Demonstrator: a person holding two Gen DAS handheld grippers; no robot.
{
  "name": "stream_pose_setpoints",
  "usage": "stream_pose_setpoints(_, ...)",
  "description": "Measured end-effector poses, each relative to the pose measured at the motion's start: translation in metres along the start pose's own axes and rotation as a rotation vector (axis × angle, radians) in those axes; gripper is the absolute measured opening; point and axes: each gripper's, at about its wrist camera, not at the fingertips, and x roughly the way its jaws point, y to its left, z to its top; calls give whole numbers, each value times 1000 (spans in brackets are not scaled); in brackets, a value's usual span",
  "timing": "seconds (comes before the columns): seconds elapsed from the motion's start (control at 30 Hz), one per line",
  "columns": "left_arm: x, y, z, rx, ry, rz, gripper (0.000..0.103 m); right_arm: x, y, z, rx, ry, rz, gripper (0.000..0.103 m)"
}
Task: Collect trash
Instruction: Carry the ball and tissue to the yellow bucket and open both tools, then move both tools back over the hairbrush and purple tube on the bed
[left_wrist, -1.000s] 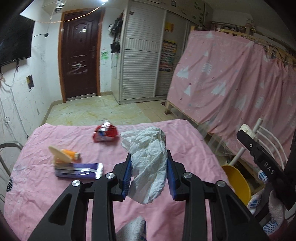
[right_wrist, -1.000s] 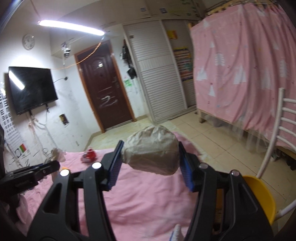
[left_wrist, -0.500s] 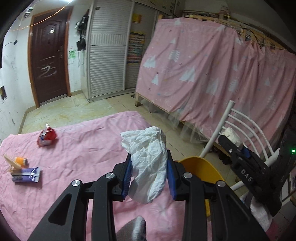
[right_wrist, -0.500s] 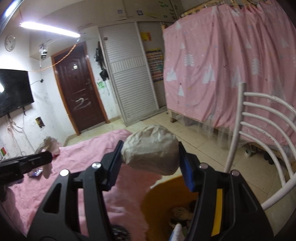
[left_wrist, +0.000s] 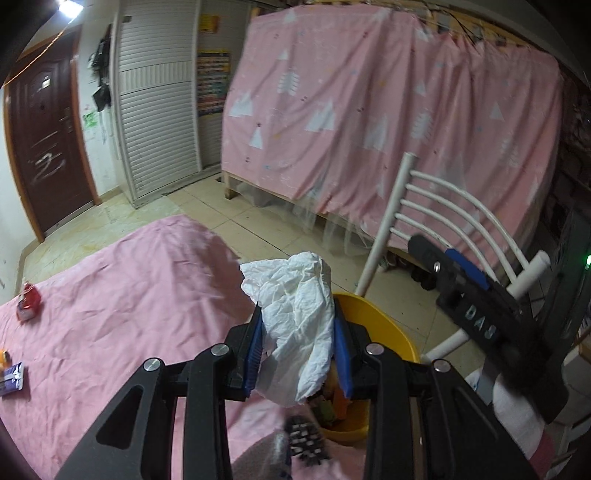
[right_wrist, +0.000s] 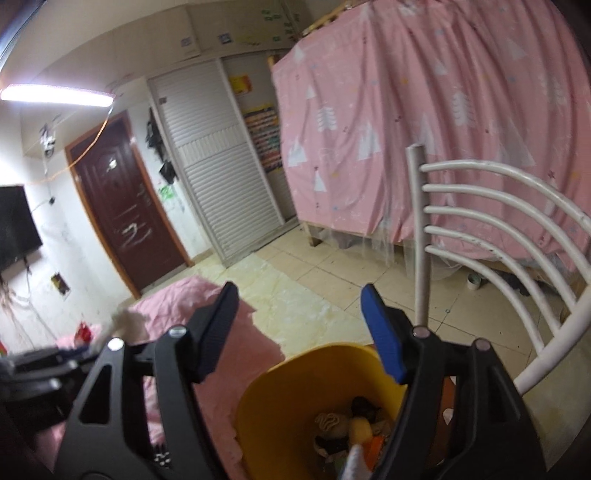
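My left gripper (left_wrist: 297, 332) is shut on a crumpled white tissue (left_wrist: 299, 310) and holds it at the near rim of a yellow bin (left_wrist: 384, 328), beside the table's right edge. My right gripper (right_wrist: 300, 317) is open and empty above the same yellow bin (right_wrist: 266, 398), which holds mixed trash (right_wrist: 351, 424). The right gripper also shows in the left wrist view (left_wrist: 469, 295). A red wrapper (left_wrist: 28, 303) and a purple packet (left_wrist: 13, 376) lie on the pink tablecloth (left_wrist: 129, 295) at the far left.
A white chair (right_wrist: 498, 236) stands right behind the bin. A bed frame draped in a pink curtain (left_wrist: 388, 110) fills the right side. Tiled floor (right_wrist: 332, 273), a white wardrobe (right_wrist: 221, 192) and a brown door (right_wrist: 122, 214) are beyond.
Both grippers have swung right from the table to the bin. My right gripper has opened and the brownish paper wad it held is gone from it. The left still grips the tissue.
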Motion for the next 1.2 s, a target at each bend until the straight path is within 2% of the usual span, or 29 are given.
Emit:
stream_pose_setpoints(0.2, 15, -28, 3, 53, 18, -39, 25, -9, -24, 11, 93, -42, -25, 70)
stream_pose_setpoints(0.23, 19, -32, 4, 55, 27, -50, 31, -10, -27, 12, 107, -48, -27, 70)
stream_pose_setpoints(0.27, 21, -32, 5, 55, 36, -61, 45, -11, -28, 12, 115, -50, -26, 70)
stream_pose_setpoints(0.33, 24, -34, 4, 54, 41, -68, 64, -12, -29, 13, 126, -56, -24, 71)
stream_pose_setpoints(0.37, 24, -35, 4, 56, 39, -67, 67, -13, -30, 13, 126, -58, -25, 71)
stream_pose_setpoints(0.57, 18, -26, 2, 44, 32, -46, 68, -11, -22, 11, 108, -49, -19, 71)
stream_pose_setpoints(0.87, -15, 17, 6, -10, -22, -5, 68, -8, 5, 7, 52, -30, -4, 71)
stream_pose_setpoints(0.97, -27, 32, 6, -29, -42, 11, 68, -6, 21, 7, 27, -23, 7, 77)
stream_pose_setpoints(1.1, -45, 52, 6, -49, -77, 48, 70, -4, 51, 6, -19, -16, 33, 78)
stream_pose_setpoints(1.2, -60, 70, 5, -51, -108, 118, 72, -1, 79, 4, -62, -5, 65, 78)
